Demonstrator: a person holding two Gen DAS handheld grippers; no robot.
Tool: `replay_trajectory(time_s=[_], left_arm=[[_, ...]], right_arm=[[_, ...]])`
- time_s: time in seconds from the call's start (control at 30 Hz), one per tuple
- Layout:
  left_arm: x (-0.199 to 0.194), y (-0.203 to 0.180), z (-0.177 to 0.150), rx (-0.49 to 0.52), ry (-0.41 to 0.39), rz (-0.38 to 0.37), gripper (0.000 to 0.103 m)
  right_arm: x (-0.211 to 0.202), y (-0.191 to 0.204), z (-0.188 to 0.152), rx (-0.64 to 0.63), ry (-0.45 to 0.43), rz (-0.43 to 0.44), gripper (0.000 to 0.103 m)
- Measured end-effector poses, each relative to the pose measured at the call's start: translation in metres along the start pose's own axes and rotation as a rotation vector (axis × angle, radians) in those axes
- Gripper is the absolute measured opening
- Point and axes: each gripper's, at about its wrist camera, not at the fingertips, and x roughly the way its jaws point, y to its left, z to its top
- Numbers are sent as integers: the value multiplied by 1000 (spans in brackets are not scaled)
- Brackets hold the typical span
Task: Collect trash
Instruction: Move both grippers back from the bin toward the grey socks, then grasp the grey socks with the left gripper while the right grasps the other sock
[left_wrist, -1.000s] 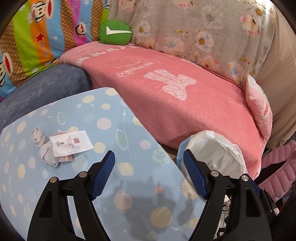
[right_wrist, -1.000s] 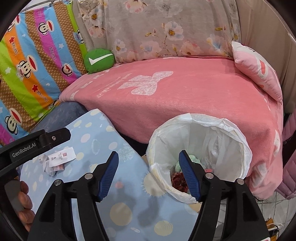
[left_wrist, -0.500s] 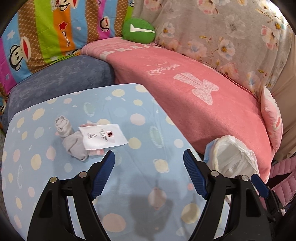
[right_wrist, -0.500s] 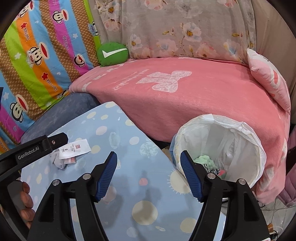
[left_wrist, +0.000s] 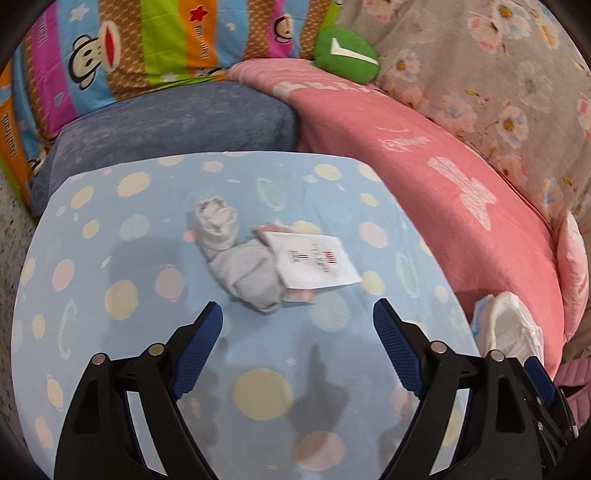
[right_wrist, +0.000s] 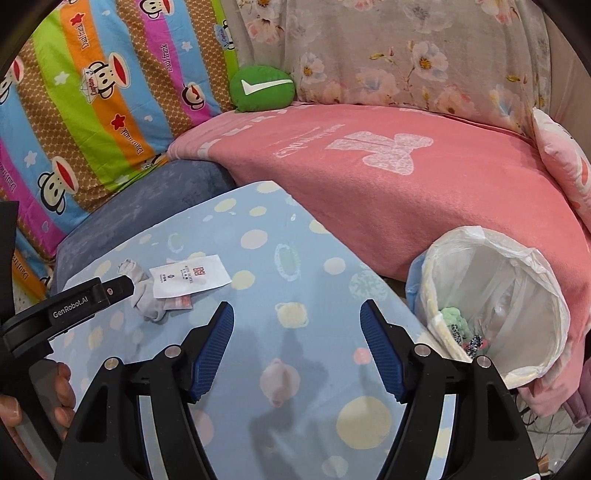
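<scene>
A crumpled grey tissue (left_wrist: 236, 266) lies on the blue dotted table (left_wrist: 147, 258), with a white paper slip (left_wrist: 314, 264) over its right end and a pink scrap (left_wrist: 299, 295) under it. My left gripper (left_wrist: 297, 323) is open and empty, just short of this pile. The pile also shows in the right wrist view: tissue (right_wrist: 147, 299), slip (right_wrist: 190, 275). My right gripper (right_wrist: 297, 321) is open and empty above the table's middle. The white-lined trash bin (right_wrist: 495, 306) stands right of the table with several bits of trash inside; its rim shows in the left wrist view (left_wrist: 509, 332).
A pink blanket (right_wrist: 406, 177) covers the sofa behind the table and bin. A grey-blue cushion (left_wrist: 166, 125), a striped monkey-print cloth (right_wrist: 92, 92), a green round pillow (right_wrist: 262, 88) and a pink pillow (right_wrist: 561, 155) lie around. The left tool's arm (right_wrist: 74, 306) reaches in from the left.
My left gripper has swung left and closer to the tissue and slip pile. My right gripper has swung left off the bin, now over the table. Both stay open.
</scene>
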Motion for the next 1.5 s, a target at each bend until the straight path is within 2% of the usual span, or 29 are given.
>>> replay_trajectory(time_s=[0.23,0.4,0.6,0.73,0.8,0.93,1.03,1.13,1.2,1.4,1.5], left_arm=[[16,55,11,-70,19,52,80],[24,84,29,-88,9,69,90],[43,99,52,-102,24,60,91],[60,96,64,-71,47,32,90],[69,93,70,-31,60,18,81],[85,91,78,-7,96,-7,74],[96,89,80,12,120,-17,63],[103,93,78,-3,146,-42,50],[105,94,75,-12,155,-70,37],[98,91,70,-4,144,-79,24],[90,89,69,-9,135,-81,23]], right_arm=[[29,47,-7,-56,53,57,68],[57,82,-14,-80,111,125,68],[87,121,-20,-107,157,188,67],[104,144,-18,-122,173,223,65],[114,153,-17,-126,186,235,61],[130,159,-15,-112,207,263,54],[139,162,-14,-102,222,278,48],[148,165,-16,-98,237,276,40],[155,164,-18,-85,253,278,34],[154,159,-20,-55,260,297,19],[142,158,-20,-60,251,308,17]])
